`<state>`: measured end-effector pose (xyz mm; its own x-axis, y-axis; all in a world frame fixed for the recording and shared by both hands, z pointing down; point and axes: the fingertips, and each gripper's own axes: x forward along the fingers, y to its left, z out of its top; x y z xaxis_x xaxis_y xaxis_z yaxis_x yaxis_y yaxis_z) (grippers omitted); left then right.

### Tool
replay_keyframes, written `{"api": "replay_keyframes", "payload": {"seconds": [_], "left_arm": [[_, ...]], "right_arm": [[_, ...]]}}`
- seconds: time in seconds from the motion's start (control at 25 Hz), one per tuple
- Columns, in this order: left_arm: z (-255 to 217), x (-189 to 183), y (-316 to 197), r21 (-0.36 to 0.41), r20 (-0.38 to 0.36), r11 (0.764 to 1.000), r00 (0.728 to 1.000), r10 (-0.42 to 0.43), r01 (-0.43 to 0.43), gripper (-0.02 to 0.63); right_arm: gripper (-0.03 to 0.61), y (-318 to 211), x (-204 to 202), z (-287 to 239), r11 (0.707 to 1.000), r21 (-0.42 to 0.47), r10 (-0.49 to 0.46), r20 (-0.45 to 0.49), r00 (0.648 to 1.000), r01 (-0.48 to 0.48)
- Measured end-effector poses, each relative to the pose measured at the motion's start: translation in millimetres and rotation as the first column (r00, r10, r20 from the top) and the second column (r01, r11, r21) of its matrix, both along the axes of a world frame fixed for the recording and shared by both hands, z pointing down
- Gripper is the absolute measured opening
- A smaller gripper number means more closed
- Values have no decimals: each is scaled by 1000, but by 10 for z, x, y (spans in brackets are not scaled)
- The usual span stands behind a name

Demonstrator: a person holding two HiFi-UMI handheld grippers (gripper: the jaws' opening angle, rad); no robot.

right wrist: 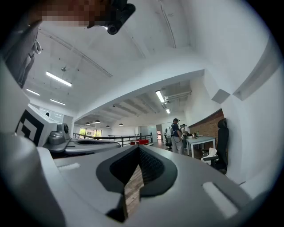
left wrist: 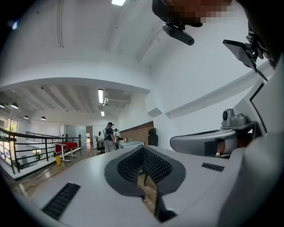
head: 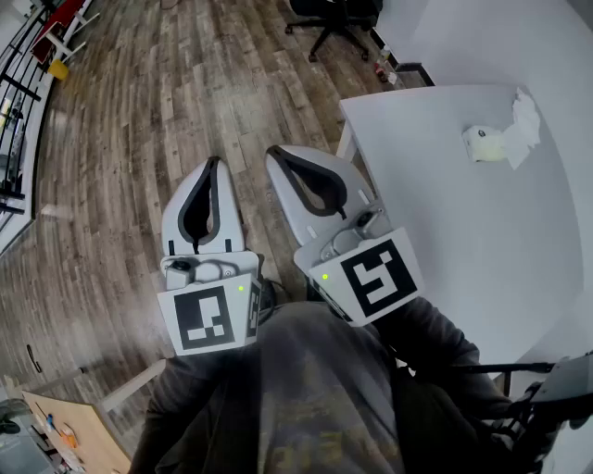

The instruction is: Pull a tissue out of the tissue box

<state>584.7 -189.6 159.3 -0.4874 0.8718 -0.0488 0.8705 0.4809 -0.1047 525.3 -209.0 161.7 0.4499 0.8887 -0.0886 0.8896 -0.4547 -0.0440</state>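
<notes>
Both grippers sit low by the body, above the wood floor (head: 139, 111). The left gripper (head: 215, 159) is clenched on nothing, and so is the right gripper (head: 274, 150). The tissue box (head: 485, 143) stands well apart from them on the table (head: 445, 213), to the right, with a tissue (head: 523, 130) spilling out.

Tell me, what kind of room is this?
Probably a big open office: a wood-plank floor, a black office chair, a white table, and people standing by a desk far off.
</notes>
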Motion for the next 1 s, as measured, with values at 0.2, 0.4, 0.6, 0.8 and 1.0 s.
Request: {"api": "replay_keyframes", "payload": {"seconds": [0.2,0.4,0.6,0.8,1.0], "left_arm": [[42,-103,19,6,3,1000,1000,-20,20,-2],[82,-91,131,14,-1,999,999,-38,38,-2],[76,7,399,25,6,998,999,-50,50,-2],[158,1,822,48,20,997,998,-54,53,-2],[310,56,1455,53,17,998,999,-27,26,-1]], "right_arm": [[0,27,-121,42,1000,4,-17,6,1000,17],[0,159,-159,66,999,3,-32,-1,999,32],[2,386,-57,71,999,12,-30,-11,999,30],[2,747,-131,126,1000,30,5,-9,1000,-5],[2,1397,-94,274,998,39,39,12,999,-39]]}}
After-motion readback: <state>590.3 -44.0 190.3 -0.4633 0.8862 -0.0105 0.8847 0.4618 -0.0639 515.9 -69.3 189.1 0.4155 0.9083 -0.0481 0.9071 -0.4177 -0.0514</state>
